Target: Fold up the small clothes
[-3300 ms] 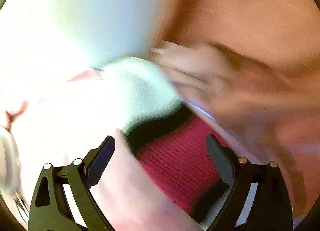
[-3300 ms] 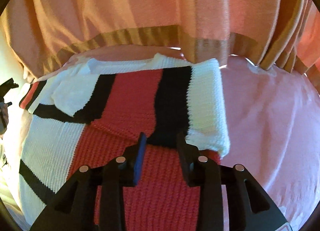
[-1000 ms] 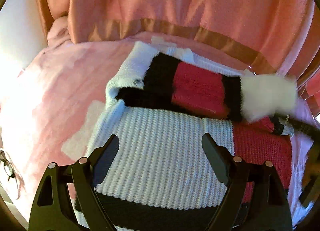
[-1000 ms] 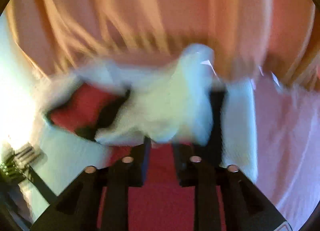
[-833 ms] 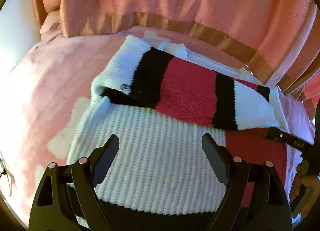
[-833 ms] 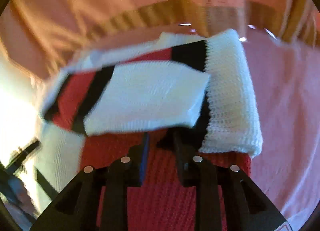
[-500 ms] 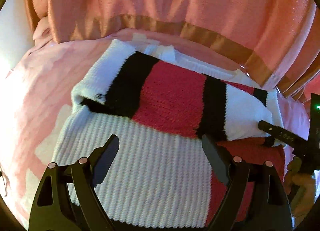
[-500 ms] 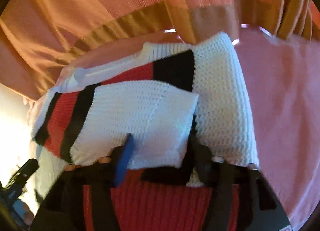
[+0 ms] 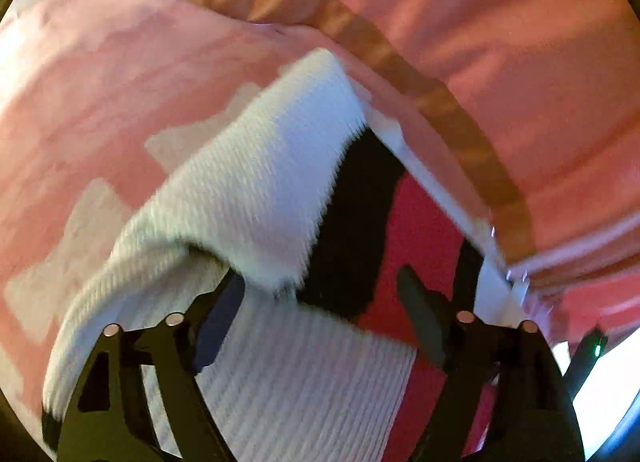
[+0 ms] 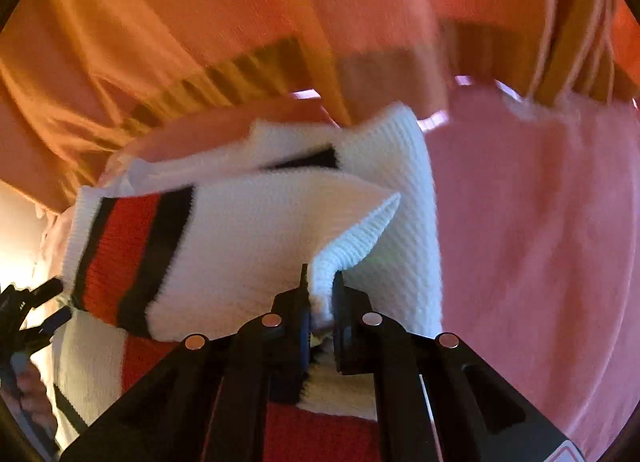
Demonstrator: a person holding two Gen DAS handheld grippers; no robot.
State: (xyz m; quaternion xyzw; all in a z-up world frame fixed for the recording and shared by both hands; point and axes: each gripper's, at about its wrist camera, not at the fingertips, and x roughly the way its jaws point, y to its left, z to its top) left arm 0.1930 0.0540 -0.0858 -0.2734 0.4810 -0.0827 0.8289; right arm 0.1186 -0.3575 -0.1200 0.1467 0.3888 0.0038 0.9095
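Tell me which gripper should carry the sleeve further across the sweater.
Right. The right gripper is already shut on the white sleeve cuff, lifting it off the sweater. The left gripper is open, holding nothing.

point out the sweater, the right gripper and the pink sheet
sweater (image 10: 256, 246): right wrist view, white panel of the folded sleeve
right gripper (image 10: 320, 294): right wrist view, jaws shut on the sleeve's edge
pink sheet (image 10: 532, 222): right wrist view, bare area right of the sweater

White sweater (black, red bands) on pink sheet.
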